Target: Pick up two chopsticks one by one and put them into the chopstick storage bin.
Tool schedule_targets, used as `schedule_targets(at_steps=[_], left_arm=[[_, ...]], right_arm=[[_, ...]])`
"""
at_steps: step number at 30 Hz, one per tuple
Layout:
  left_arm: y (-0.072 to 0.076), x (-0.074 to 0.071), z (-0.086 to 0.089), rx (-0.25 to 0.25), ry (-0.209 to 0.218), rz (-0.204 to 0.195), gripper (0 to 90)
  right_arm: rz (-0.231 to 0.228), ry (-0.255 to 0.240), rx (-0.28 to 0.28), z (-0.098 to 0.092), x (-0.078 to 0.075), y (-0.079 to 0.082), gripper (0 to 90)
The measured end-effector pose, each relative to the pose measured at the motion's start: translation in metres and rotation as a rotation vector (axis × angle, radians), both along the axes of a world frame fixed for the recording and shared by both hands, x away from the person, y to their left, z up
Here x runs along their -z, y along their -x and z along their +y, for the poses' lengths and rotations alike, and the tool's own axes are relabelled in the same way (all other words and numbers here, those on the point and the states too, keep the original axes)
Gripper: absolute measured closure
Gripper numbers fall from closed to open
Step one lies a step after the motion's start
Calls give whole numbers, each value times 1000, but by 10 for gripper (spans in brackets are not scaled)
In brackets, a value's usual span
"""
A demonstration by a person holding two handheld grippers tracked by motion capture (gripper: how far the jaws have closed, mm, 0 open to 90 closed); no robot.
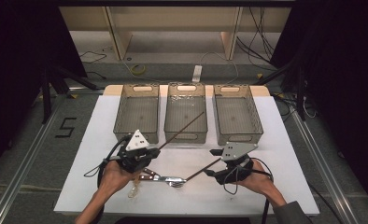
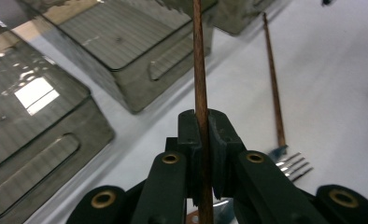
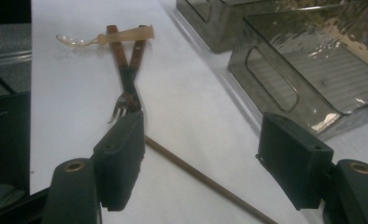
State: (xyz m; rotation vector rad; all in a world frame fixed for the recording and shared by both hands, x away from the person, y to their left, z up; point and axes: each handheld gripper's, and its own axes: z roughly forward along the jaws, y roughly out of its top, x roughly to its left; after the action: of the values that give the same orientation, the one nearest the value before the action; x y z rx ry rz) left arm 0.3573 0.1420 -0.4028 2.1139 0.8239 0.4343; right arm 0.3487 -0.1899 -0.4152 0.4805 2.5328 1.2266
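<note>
My left gripper (image 1: 154, 151) (image 2: 202, 122) is shut on a brown chopstick (image 1: 182, 129) (image 2: 198, 56). That stick slants up and to the right, with its far end over the middle bin (image 1: 186, 136). A second chopstick (image 1: 201, 171) (image 3: 196, 175) (image 2: 273, 79) lies on the white table. My right gripper (image 1: 213, 162) (image 3: 203, 142) stands open over its near end, jaws wide and pads off it. Two wooden-handled forks (image 1: 163, 178) (image 3: 126, 88) lie crossed between the grippers. A translucent spoon (image 1: 134, 190) (image 3: 102, 37) rests by their handles.
Three clear grey bins stand in a row at the back of the table: the left bin (image 1: 135, 138), the middle one and the right bin (image 1: 238, 136). The white table (image 1: 289, 154) has bare surface on both sides. Cables trail from both grippers.
</note>
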Motion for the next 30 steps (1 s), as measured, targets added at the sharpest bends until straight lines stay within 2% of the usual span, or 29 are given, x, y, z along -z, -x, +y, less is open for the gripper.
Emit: schedule_targets(at_steps=[1,6,13,19,21,30], left_arm=[[-2,0,3,-10,10,3,841],[-13,-7,19,-72,54,1,841],[-36,-11,38,-169,84,6,842],[-55,-13,53,-256,112,10,841],[-62,-13,56,-280,110,16,841],[-91,-10,69,-356,138,49,841]], right_arm=[[14,-3,21,0,3,-1,320],[16,0,40,-1,5,-1,318],[37,1,44,-4,11,-1,305],[37,10,42,-4,13,0,304],[42,9,39,-4,14,0,304],[54,22,28,-3,17,3,299]])
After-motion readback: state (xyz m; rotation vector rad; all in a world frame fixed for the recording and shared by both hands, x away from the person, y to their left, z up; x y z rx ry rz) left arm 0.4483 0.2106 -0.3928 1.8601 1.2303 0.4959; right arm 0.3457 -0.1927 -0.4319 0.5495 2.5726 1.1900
